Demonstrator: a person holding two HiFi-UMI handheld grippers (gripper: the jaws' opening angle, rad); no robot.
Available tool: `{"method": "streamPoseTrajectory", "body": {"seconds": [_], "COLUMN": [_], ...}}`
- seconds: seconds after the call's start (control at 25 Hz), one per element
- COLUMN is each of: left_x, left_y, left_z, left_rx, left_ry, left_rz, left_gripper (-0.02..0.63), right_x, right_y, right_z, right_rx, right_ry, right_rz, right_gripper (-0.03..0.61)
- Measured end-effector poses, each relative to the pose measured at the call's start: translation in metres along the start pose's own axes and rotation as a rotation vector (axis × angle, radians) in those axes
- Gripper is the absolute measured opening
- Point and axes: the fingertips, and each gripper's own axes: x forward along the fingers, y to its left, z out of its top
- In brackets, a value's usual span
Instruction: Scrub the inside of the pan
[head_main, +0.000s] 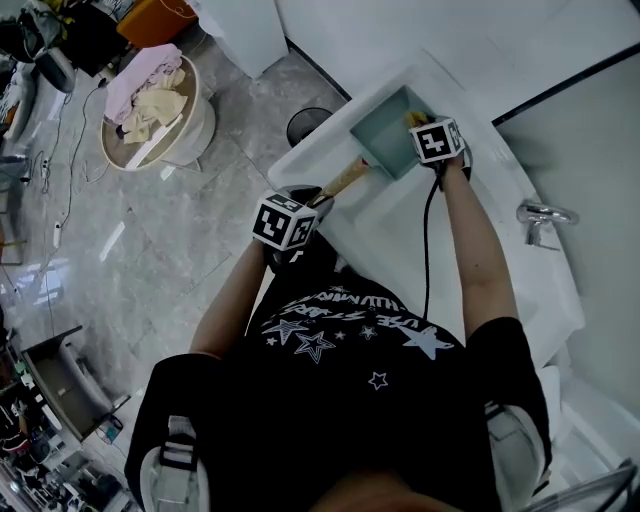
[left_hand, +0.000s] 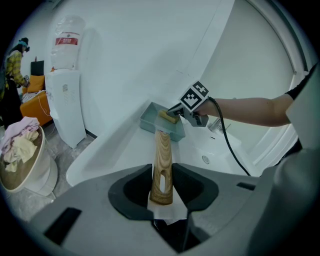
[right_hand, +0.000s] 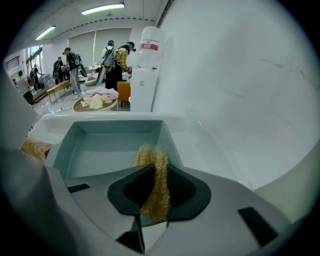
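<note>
A square teal pan (head_main: 378, 140) with a wooden handle (head_main: 345, 180) rests on the far rim of a white sink (head_main: 330, 125). My left gripper (head_main: 312, 198) is shut on the handle's end (left_hand: 162, 165), which stands upright between the jaws (left_hand: 162, 184). My right gripper (head_main: 422, 127) hovers over the pan's right side, shut on a yellow scrub pad (right_hand: 156, 175). In the right gripper view the pad pokes out beyond the jaws (right_hand: 157, 189) over the pan's inner wall (right_hand: 112, 145). In the left gripper view the pad (left_hand: 168, 117) sits at the pan's (left_hand: 155, 122) rim.
A chrome faucet (head_main: 545, 215) stands at the sink's right, and a drain (left_hand: 205, 159) is in the basin. On the floor to the left are a round basket of cloths (head_main: 155, 110) and a black bin (head_main: 310, 125). A water dispenser (left_hand: 67, 95) and several people (right_hand: 115, 57) stand beyond.
</note>
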Motion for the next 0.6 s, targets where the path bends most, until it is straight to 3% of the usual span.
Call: {"method": "streamPoseTrajectory", "body": {"seconds": [0.32,0.52,0.6], "left_x": [0.001,-0.005,-0.006], "left_y": [-0.002,0.001,-0.001], "left_z": [-0.001,0.000,0.001], "left_rx": [-0.001,0.001,-0.014], "left_ry": [-0.008,-0.007,-0.011], "left_rz": [0.006,0.022,0.013], "left_gripper": [0.132,0.133,0.134], "right_x": [-0.004,-0.016,-0.026], "right_y": [-0.002,0.014,0.018], "right_z": [0.003,-0.001,0.008], "right_rx": [-0.030,0.028,0.029], "right_ry": [-0.008,0.022,-0.039], "right_rz": [-0.001,0.042,0.050], "right_gripper": [0.080,0.080,0.080]}}
